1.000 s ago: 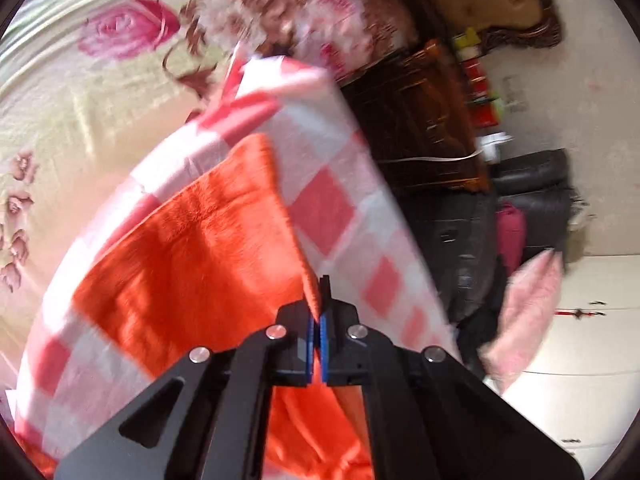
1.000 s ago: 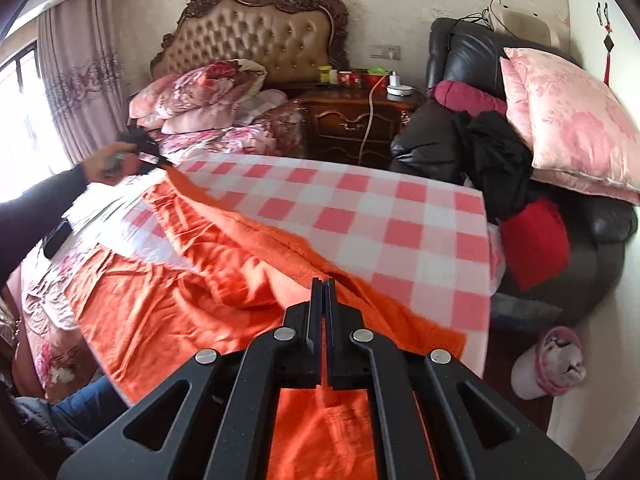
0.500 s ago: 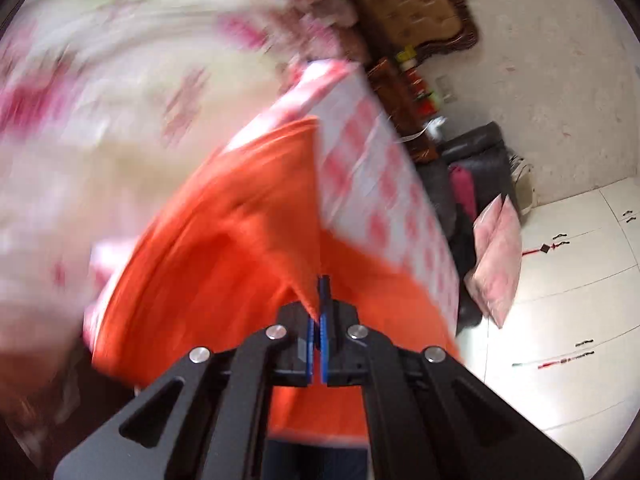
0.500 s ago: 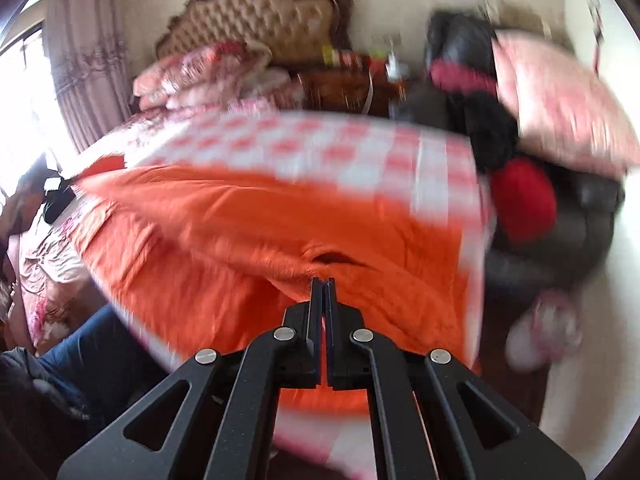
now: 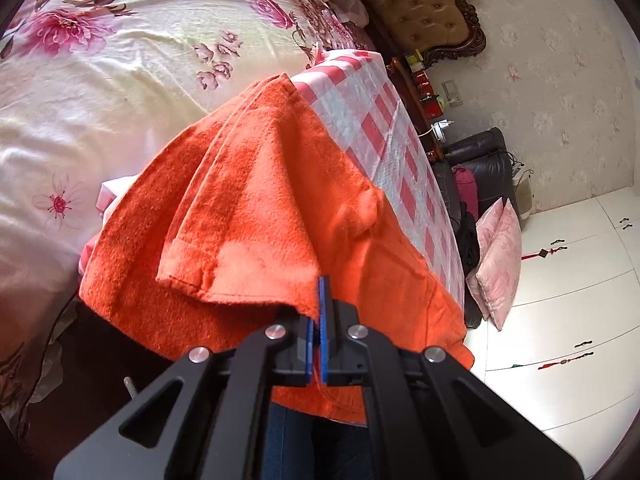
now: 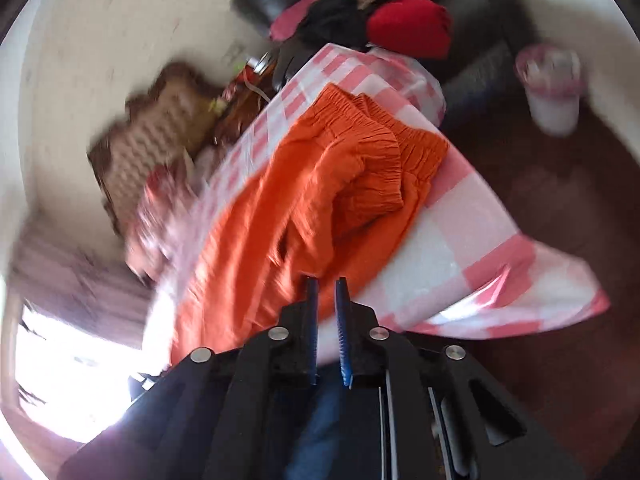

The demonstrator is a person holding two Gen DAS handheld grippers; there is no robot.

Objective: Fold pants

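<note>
Item: orange pants [image 5: 256, 208], lying on the pink-and-white checked cloth [image 5: 384, 136] spread over the bed, long axis running away from us toward the far headboard [image 5: 432, 12]. In the left wrist view we see one leg doubled back over the rest, its hemmed cuff [image 5: 236, 276] nearest us; in the right wrist view, which is blurred, the elastic waistband [image 6: 372, 140] lies bunched at the far end, above and slightly right of the tips. Left gripper [image 5: 318, 320]: jaws pressed together on the corner of the cuff, orange fabric pinched between the blue pads [image 5: 323, 308]; we hold this end. Right gripper [image 6: 325, 312]: jaws have just been opening and stand a little apart, nothing between them, the pants just beyond the tips and the checked cloth to the right; we cannot tell whether the pads brush the fabric. Relation that matters: the free waistband end is far from both grippers, and the right one, empty, is the one available to go to it. We judge the lengthwise fold laid, with the held cuff not yet released.
</note>
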